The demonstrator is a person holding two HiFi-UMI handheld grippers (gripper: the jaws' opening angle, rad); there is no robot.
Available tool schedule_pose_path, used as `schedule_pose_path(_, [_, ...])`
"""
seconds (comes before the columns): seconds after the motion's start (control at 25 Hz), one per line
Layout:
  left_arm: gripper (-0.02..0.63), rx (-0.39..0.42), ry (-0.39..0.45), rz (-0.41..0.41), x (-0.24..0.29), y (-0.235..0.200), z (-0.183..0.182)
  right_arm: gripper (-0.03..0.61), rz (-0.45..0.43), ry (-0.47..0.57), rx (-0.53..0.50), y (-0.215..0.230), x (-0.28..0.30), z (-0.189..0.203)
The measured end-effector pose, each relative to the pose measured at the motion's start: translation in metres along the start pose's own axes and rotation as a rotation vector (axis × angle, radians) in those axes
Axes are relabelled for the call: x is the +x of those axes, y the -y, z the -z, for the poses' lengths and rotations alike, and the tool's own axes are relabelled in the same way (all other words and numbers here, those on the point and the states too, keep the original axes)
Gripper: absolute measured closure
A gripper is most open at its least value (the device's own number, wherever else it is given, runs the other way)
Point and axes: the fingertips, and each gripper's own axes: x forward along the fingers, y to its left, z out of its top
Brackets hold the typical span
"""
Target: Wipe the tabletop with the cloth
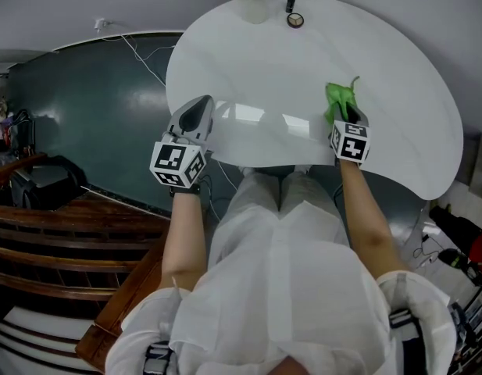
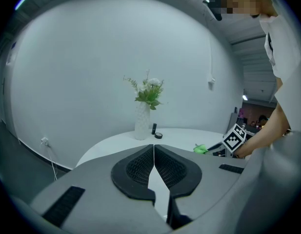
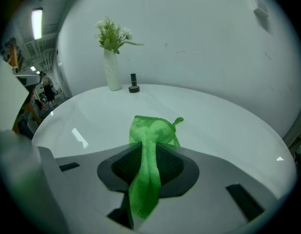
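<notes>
While the right gripper (image 3: 149, 155) is clenched on the green cloth (image 3: 151, 130), a bunched fold runs down between its jaws. The free end spills forward over the white table (image 3: 228, 126), right of centre in the head view, near the lower edge. The cloth looks like soft, light, fluffy microfibre with a small loop at one corner. It should drape and crumple, so holding the gathered middle seems sound. The table is glossy, smooth and rounded. At centre left, the left gripper (image 2: 153, 152) is closed on nothing.
</notes>
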Motion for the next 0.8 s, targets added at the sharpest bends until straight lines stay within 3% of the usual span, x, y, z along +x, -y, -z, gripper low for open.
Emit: schedule_pose_path(0.8, [0.595,0.013,-0.013,0.007,-0.059,-0.055,0.018,0.495,-0.248,0.023,-0.131,-0.224,0.011,-0.024])
